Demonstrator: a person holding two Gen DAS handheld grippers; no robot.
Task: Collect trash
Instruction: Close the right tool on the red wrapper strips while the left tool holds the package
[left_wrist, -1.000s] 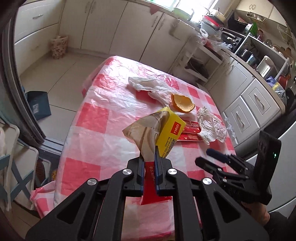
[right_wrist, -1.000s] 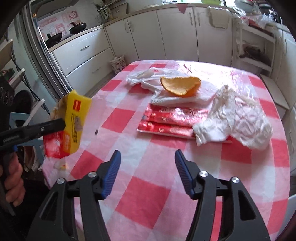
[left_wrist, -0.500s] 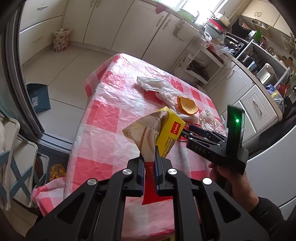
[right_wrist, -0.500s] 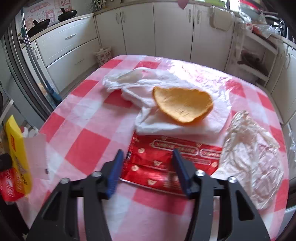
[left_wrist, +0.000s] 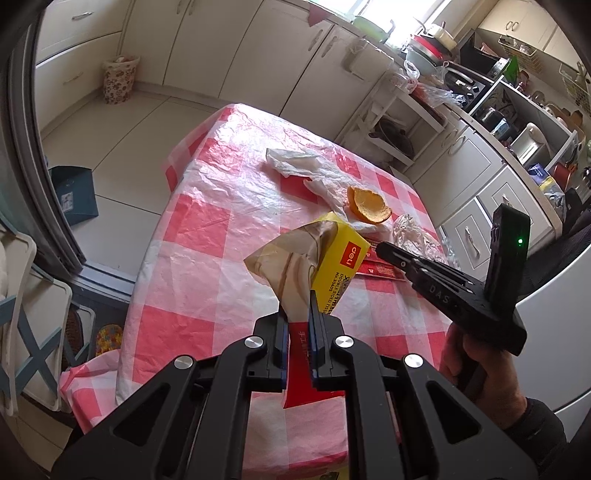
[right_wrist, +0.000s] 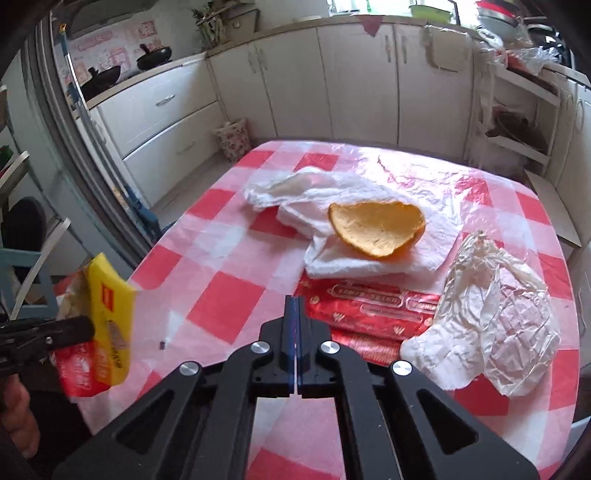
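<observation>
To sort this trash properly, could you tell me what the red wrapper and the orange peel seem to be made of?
Red wrapper: probably glossy plastic or foil film; it glints and lies flat with printed patterns. Orange peel: real citrus rind, it seems; curved shell with matte, pithy inner face.

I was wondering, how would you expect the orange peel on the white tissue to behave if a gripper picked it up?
The orange peel is a thin, curved shell, so it is probably light and fairly stiff. Squeezed hard it might crack. It rests loosely on the crumpled white tissue, which may shift or lift with it.
</observation>
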